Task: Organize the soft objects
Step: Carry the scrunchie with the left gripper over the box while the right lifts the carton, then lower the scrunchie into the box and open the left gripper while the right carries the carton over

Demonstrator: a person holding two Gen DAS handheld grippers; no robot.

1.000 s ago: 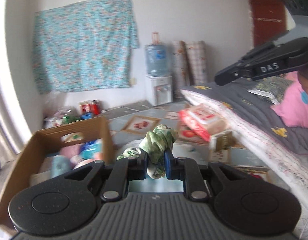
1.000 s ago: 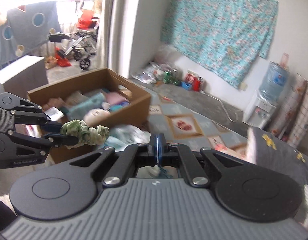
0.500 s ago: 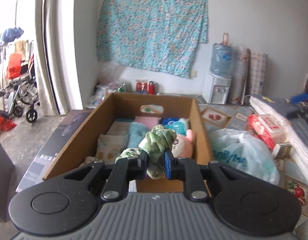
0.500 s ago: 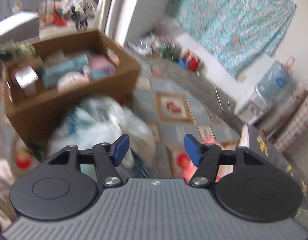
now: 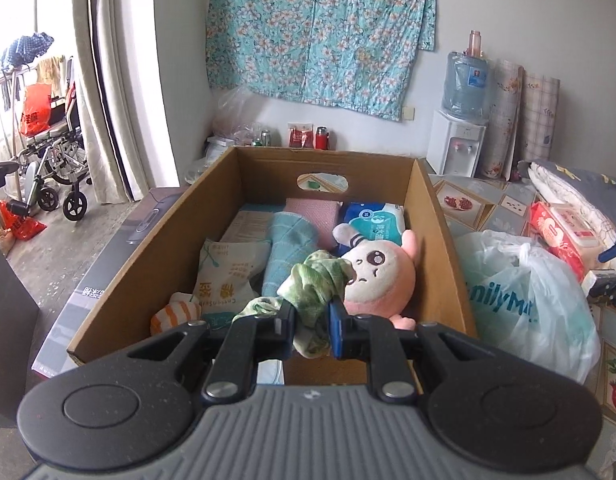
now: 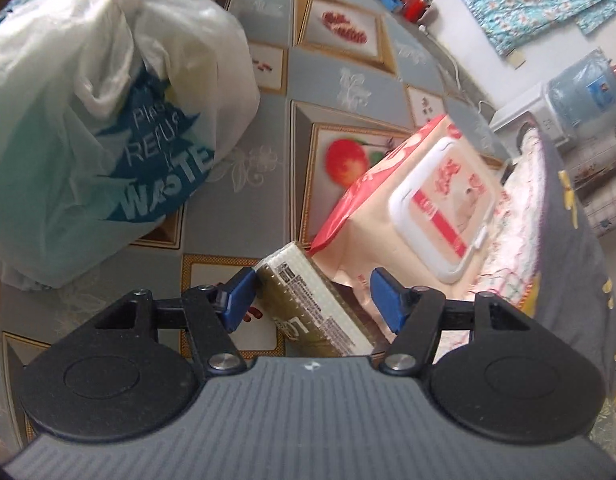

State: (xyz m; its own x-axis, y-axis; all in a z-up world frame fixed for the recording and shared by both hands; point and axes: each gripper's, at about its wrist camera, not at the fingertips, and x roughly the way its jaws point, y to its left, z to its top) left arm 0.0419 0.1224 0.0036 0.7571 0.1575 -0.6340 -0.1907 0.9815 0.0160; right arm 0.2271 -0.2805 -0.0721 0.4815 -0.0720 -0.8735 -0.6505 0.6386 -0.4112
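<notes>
The cardboard box (image 5: 428, 208) now fills mid-frame, with the left tongs (image 5: 311, 330) clamped on the green scrunchie (image 5: 316, 280) over it, ready to drop. The right tongs (image 6: 313, 300), shut a second ago, are opening around the small green pack (image 6: 320, 312) at lower centre, likely the next pick.

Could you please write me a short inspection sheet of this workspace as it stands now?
Surface: patterned floor mat, partly covered.
Job's things: cardboard box holding a pink plush toy, a teal towel and soft packs; green cloth above its near end.
Clutter: white plastic bag, wipes pack, small packet, bottles by the wall.
Grippers: left gripper shut on the green cloth; right gripper with jaws opening around the small packet, right pad clear of it.
Cables: white cord along the wall.
Surroundings: floral cloth, water dispenser, wheelchair, bedding.
</notes>
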